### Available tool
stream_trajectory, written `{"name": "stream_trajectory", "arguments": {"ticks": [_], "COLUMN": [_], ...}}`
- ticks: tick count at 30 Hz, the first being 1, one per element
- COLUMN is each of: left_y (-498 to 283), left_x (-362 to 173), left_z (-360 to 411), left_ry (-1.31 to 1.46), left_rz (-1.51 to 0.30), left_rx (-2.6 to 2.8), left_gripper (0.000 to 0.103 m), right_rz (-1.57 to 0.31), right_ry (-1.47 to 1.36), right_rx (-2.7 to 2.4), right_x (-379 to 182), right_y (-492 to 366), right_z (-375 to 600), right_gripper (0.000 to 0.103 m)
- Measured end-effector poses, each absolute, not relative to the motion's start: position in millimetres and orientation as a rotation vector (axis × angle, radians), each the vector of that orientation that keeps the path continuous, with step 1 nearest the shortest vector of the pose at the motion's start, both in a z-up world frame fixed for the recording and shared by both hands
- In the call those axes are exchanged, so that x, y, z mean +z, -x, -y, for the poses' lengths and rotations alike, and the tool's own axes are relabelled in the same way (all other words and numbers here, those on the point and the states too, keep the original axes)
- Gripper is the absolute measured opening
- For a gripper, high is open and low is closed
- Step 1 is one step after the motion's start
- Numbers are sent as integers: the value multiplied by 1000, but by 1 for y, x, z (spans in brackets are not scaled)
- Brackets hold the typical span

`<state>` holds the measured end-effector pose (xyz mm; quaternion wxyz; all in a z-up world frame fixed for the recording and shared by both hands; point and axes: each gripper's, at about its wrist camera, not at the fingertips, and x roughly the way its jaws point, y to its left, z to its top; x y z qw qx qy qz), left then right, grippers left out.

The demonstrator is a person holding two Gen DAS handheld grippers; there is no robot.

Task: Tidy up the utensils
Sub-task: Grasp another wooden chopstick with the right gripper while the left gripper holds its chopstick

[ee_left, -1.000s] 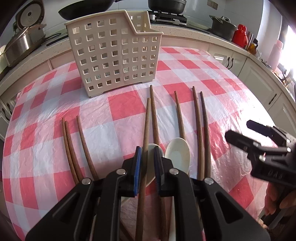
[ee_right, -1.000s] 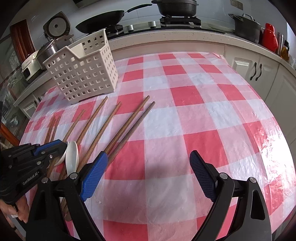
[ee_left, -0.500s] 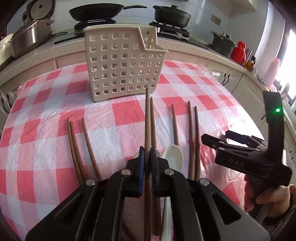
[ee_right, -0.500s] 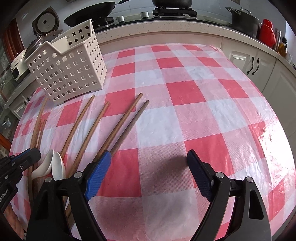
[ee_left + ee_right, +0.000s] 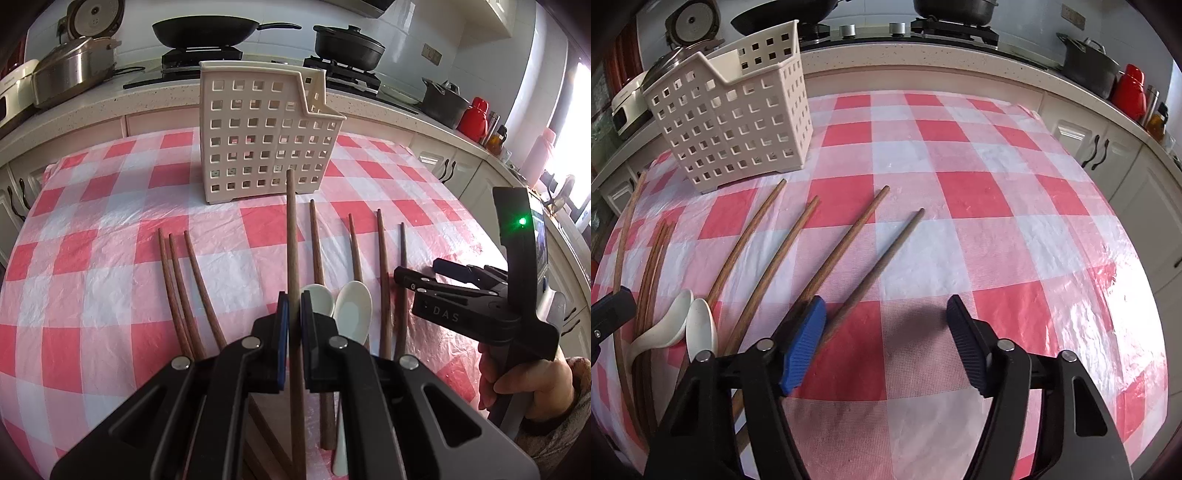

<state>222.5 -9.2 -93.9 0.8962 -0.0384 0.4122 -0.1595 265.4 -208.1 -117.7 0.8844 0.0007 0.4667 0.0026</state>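
My left gripper point(image 5: 294, 312) pinches one chopstick point(image 5: 292, 240); my right gripper point(image 5: 886, 347) is wide open and holds nothing.

The held stick runs up the middle of the left view, and its tip points at the basket point(image 5: 264, 134) in the upper middle. More sticks point(image 5: 380, 266) and two white spoons point(image 5: 352, 308) lie on the checked cloth point(image 5: 110, 258) (red and white squares). In the right view my open fingers hang low in the frame, just above the cloth, with a stick point(image 5: 882, 266) beside the blue pad point(image 5: 803, 350).
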Motion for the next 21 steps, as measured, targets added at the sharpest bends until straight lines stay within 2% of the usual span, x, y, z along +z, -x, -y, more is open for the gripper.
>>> {"name": "stream_trajectory", "arguments": {"ticks": [3, 6, 13, 17, 19, 21], "left_y": [-221, -220, -218, -217, -215, -215], "left_x": [-95, -95, -93, -95, -96, -98], "left_z": [8, 6, -2, 0, 2, 3], "left_ry": [91, 94, 103, 106, 105, 106], "left_rz": [-851, -849, -845, -848, -851, -856], "left_rx": [-334, -334, -317, -321, -322, -320], "left_gripper": [7, 7, 7, 7, 7, 7], "right_rz": [-985, -974, -967, -1019, -1036, -1036], "right_ry": [-3, 26, 189, 169, 137, 137], "right_rx": [35, 85, 256, 302, 289, 292], "right_x": [-115, -113, -111, -108, -109, -110], "right_y": [-271, -277, -275, -284, -287, -284], "right_z": [208, 204, 193, 200, 202, 197], "right_gripper": [51, 22, 20, 20, 22, 30]}}
